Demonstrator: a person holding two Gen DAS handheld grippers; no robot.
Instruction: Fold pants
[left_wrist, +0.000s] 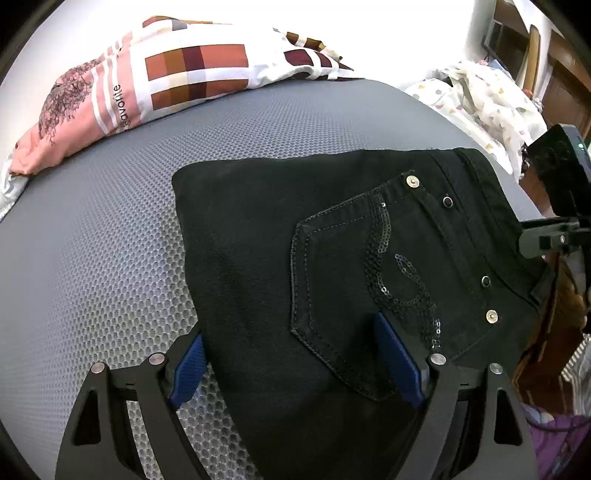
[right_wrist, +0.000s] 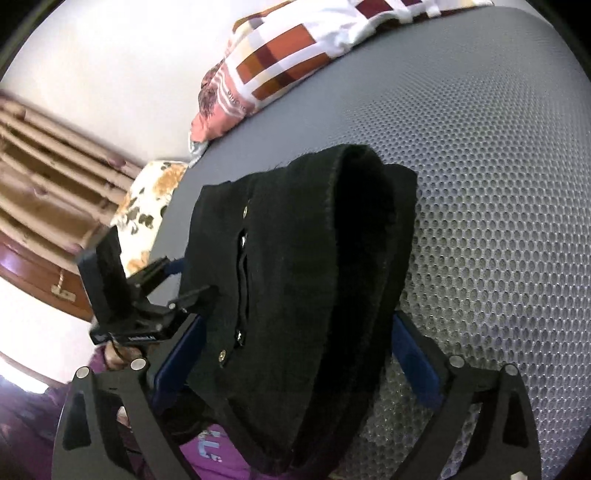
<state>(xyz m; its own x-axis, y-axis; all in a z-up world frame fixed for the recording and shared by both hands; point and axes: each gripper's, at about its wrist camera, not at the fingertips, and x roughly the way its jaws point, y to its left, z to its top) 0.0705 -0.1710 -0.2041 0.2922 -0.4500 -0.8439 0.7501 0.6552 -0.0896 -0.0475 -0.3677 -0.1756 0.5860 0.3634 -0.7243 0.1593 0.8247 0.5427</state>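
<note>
Black pants lie folded on the grey mesh mattress, back pocket with sequins and rivets facing up. My left gripper is open, its blue pads straddling the near edge of the fold. In the right wrist view the pants form a thick folded bundle, and my right gripper is open with its blue pads on either side of it. The right gripper also shows at the waistband in the left wrist view. The left gripper also shows in the right wrist view.
A patchwork pink and brown pillow lies at the far side of the mattress. A white patterned sheet is bunched at the far right. A floral pillow, curtains and wooden furniture stand beyond the mattress edge.
</note>
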